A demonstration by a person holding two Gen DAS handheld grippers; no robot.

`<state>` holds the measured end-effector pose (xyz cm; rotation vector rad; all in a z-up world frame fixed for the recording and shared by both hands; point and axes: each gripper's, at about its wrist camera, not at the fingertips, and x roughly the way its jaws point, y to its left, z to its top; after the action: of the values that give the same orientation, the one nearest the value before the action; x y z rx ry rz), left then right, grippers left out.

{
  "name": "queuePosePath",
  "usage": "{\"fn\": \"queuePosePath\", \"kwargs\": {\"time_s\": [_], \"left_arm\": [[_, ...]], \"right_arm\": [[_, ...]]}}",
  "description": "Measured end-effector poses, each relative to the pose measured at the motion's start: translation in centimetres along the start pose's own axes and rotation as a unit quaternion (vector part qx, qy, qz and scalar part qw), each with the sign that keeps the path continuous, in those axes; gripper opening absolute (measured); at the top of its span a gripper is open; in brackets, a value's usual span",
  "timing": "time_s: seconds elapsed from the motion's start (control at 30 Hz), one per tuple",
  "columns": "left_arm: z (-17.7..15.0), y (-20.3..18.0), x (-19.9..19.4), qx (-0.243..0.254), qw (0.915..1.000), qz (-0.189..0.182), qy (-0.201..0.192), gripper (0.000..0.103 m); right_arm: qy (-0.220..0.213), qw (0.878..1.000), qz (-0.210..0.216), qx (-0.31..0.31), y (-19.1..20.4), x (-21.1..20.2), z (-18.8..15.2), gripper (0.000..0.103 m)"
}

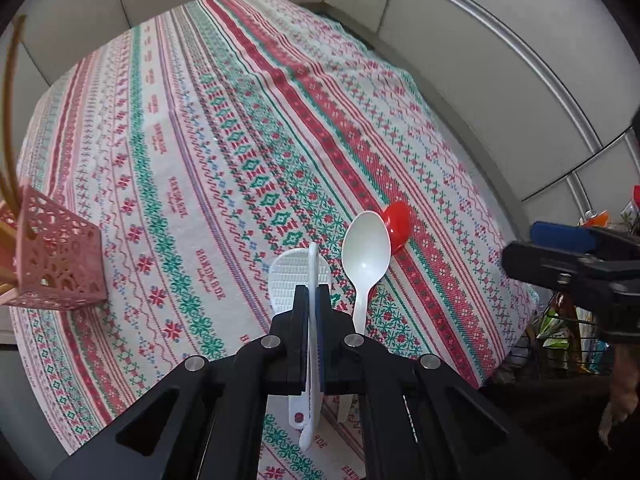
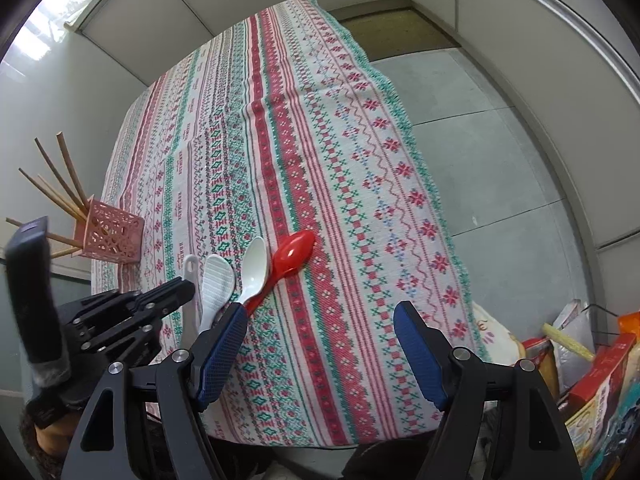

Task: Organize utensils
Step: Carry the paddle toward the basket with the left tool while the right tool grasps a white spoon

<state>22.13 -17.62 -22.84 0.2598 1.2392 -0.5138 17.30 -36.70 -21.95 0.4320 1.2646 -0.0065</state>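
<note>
My left gripper (image 1: 313,300) is shut on a thin white utensil (image 1: 311,280) held edge-on, just above the patterned tablecloth (image 1: 224,128). Under it lies a white rice paddle (image 1: 286,280), with a white spoon (image 1: 366,252) and a red spoon (image 1: 397,224) to its right. A pink lattice holder (image 1: 56,264) with wooden chopsticks (image 1: 8,128) stands at the far left. In the right wrist view my right gripper (image 2: 320,336) is open and empty above the near table edge. The left gripper (image 2: 176,292), rice paddle (image 2: 216,280), white spoon (image 2: 256,268), red spoon (image 2: 294,254) and holder (image 2: 114,236) show there too.
Boxes and bags (image 2: 592,384) are piled on the floor to the right of the table. A grey floor (image 2: 500,160) and white wall panels (image 2: 560,80) surround the table.
</note>
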Motion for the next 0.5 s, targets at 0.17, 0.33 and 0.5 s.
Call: {"fn": "queuePosePath", "kwargs": {"time_s": [0.17,0.33,0.5], "left_arm": [[-0.9,0.3,-2.9,-0.006,0.9993,-0.004,-0.036,0.003],[-1.7,1.2,-4.8,-0.016,0.998,-0.007,-0.061,0.003],[-2.6,2.5,-6.2,-0.028,0.9967,-0.005,-0.076,0.003]], "right_arm": [[0.011,1.0,0.024,0.004,1.0,1.5,0.7,0.07],[0.023,0.999,0.044,-0.004,2.1,3.1,1.5,0.048],[0.042,0.997,0.06,0.0,2.6,5.5,2.3,0.028]]}}
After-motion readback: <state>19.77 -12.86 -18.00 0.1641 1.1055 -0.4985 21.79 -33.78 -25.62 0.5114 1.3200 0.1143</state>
